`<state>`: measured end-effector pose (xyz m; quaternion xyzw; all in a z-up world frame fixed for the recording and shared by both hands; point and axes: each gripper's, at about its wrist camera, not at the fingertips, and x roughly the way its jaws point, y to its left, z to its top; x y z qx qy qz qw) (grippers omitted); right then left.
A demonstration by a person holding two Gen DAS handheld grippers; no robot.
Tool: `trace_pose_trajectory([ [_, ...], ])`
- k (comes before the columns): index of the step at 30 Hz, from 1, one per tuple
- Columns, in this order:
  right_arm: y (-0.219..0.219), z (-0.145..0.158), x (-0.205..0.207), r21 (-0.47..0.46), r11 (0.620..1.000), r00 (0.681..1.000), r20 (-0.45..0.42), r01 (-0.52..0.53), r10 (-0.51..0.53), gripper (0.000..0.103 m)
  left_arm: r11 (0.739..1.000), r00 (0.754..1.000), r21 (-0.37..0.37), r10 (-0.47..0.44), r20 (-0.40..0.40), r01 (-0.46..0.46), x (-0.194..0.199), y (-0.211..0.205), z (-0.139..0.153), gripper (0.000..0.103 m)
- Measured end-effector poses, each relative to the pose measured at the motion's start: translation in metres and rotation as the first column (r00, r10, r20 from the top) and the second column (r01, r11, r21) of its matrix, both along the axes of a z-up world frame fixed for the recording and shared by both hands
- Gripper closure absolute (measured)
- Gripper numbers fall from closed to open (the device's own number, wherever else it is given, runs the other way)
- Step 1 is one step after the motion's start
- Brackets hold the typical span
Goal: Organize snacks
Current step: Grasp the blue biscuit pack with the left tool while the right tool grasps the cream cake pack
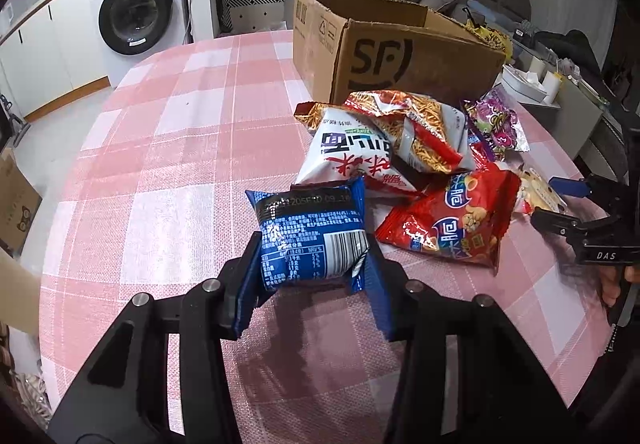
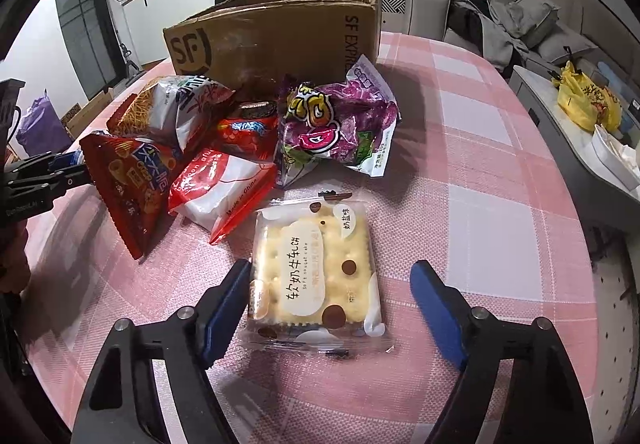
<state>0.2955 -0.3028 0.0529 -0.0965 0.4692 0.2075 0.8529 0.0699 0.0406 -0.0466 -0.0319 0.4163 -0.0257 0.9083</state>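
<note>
Progress looks early. Left wrist view: the left gripper (image 1: pixel 312 268) pinches a blue packet (image 1: pixel 312 236) near the table's (image 1: pixel 160 164) front edge, with the pile before the box (image 1: pixel 384 52). Right wrist view: the right gripper (image 2: pixel 332 304) stands spread around a cracker packet (image 2: pixel 316 272), not yet squeezing; about 5 bags remain unsorted.

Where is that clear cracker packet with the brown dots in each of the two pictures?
Left wrist view: cracker packet far right, mostly hidden behind the red snack bag, beside the right claw.
Right wrist view: lower centre, flat on the tablecloth, between the right claw's open fingers.
Shared landmark: the cardboard box.
</note>
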Motion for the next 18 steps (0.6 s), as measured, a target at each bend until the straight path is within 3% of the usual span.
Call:
trace_pose_trajectory([
  [5,0.000,0.002,-0.003,0.006,1.000,1.000,0.000,-0.013,0.013,0.028,1.000,1.000,-0.019,0.000,0.019,0.000,-0.003,0.001,0.006,0.059],
  [9,0.002,0.004,-0.005,0.012,0.999,0.999,0.006,-0.033,0.033,0.044,0.999,0.999,-0.036,0.002,0.037,-0.001,-0.005,0.003,0.013,0.059],
  [18,0.000,0.014,-0.012,0.039,0.998,0.998,0.038,-0.051,0.049,0.045,0.999,0.997,-0.038,0.009,0.076,-0.006,-0.013,0.002,0.025,0.059],
])
